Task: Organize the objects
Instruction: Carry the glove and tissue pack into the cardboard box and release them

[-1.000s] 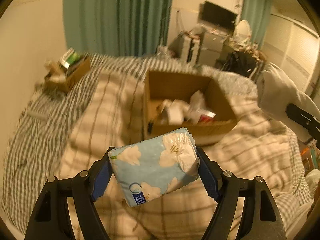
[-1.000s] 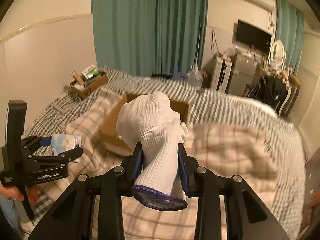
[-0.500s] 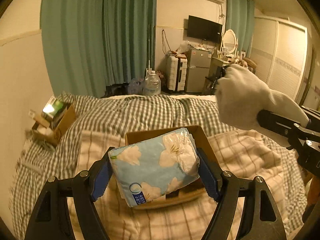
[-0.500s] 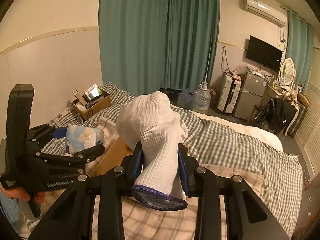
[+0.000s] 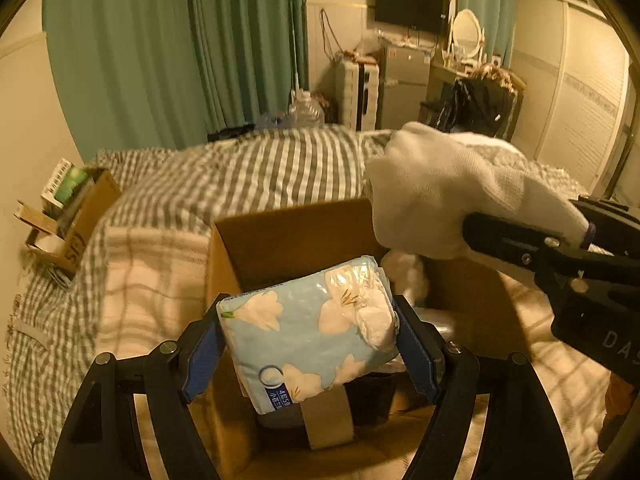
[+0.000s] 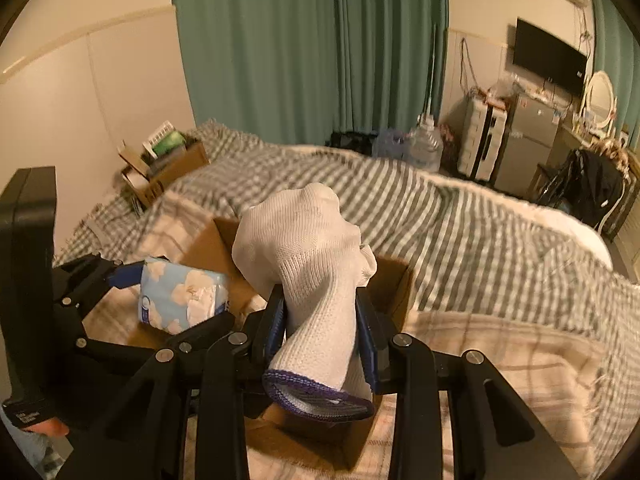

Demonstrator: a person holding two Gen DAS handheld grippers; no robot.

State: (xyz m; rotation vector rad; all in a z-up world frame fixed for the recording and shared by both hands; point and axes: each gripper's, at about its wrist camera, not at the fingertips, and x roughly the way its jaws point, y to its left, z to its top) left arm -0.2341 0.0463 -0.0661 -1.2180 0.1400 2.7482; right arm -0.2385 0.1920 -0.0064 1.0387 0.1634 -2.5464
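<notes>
My left gripper (image 5: 308, 344) is shut on a light blue flowered tissue pack (image 5: 308, 328) and holds it over the open cardboard box (image 5: 288, 236) on the bed. The pack also shows in the right wrist view (image 6: 180, 296). My right gripper (image 6: 320, 320) is shut on a white knit glove (image 6: 308, 248) with a purple cuff, held above the same box (image 6: 394, 280). In the left wrist view the glove (image 5: 452, 188) hangs over the box's right side. White items (image 5: 408, 272) lie inside the box.
The box rests on a plaid blanket (image 5: 152, 272) over a striped duvet (image 6: 460, 216). A smaller cardboard box (image 5: 68, 216) with packets sits at the bed's far left by the wall. Green curtains (image 6: 320, 40), a water jug (image 6: 424, 144), and furniture stand beyond.
Both grippers have moved forward and down, closer over the cardboard box, still holding the tissue pack and the glove. The two grippers are now nearer to each other.
</notes>
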